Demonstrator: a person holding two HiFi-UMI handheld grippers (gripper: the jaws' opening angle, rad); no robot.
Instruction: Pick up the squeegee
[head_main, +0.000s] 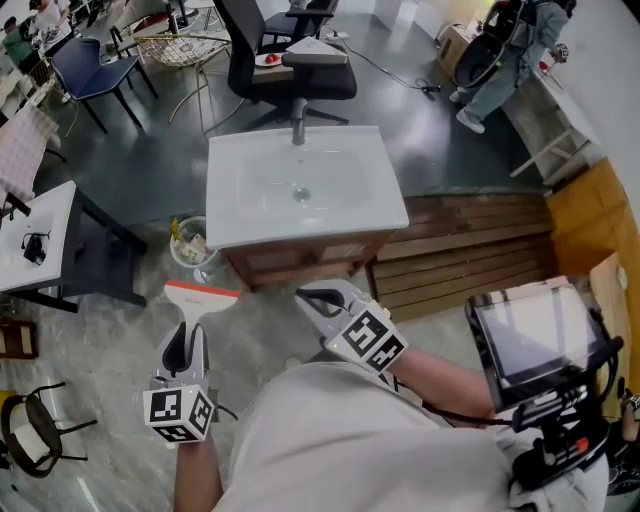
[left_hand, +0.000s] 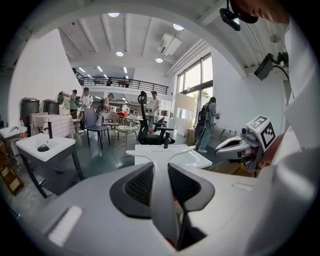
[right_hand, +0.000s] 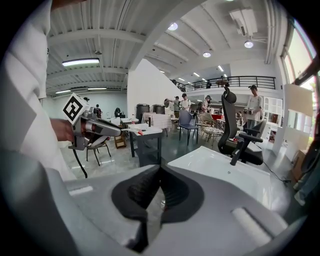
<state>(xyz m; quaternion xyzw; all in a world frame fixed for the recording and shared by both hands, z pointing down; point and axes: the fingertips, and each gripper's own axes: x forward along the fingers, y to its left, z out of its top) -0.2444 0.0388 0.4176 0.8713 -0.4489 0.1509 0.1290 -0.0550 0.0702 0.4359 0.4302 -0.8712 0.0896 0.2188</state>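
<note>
The left gripper (head_main: 186, 342) has its jaws closed partway on the squeegee (head_main: 198, 297), clamping its white handle between the dark ribbed pads. In the left gripper view the handle (left_hand: 162, 195) runs straight out from between the pads and widens into the crosswise blade (left_hand: 165, 149) beyond the tips. From the head view the squeegee is held in the air above the pale floor (head_main: 90, 350). Its orange-edged blade points away from the person, near the front left corner of the washbasin (head_main: 300, 185).

The right gripper (head_main: 314, 298) holds nothing. In its own view the jaws are brought together, tips meeting with nothing between the pads (right_hand: 145, 192). It sits just to the right of the squeegee, apart from it, with its tips close to the front edge of the wooden cabinet (head_main: 300, 260) that carries the washbasin.

The washbasin is white, with a dark faucet (head_main: 298, 128) at its far edge. A small clear bin (head_main: 190, 245) stands on the floor beside the cabinet's left corner, just beyond the blade. A black office chair (head_main: 290, 60) stands behind the washbasin, and a stack of wooden slats (head_main: 470, 250) lies to its right. A screen on a black mount (head_main: 535, 340) sits at the person's right side.
</note>
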